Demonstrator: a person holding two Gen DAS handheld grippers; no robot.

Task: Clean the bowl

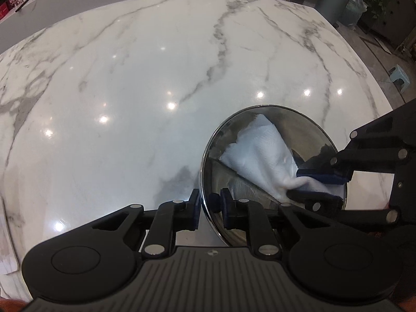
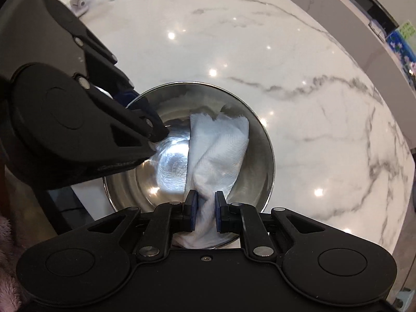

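Observation:
A shiny steel bowl point(image 1: 228, 140) stands on the white marble table; it also shows in the right wrist view point(image 2: 260, 156). My left gripper point(image 1: 210, 209) is shut on the bowl's near rim, one finger outside and one inside; it also shows in the right wrist view point(image 2: 145, 115). My right gripper point(image 2: 205, 208) is shut on a white paper towel point(image 2: 221, 145), whose free end lies inside the bowl against its right wall. In the left wrist view the towel point(image 1: 262, 150) lies across the bowl and the right gripper point(image 1: 314, 184) comes in from the right.
The marble table point(image 1: 130, 91) spreads out beyond the bowl. A grey bin point(image 1: 332, 0), plants and a small blue stool point(image 1: 399, 75) stand on the floor past the far right corner. A white stand point(image 2: 76, 2) sits on the table at the far left.

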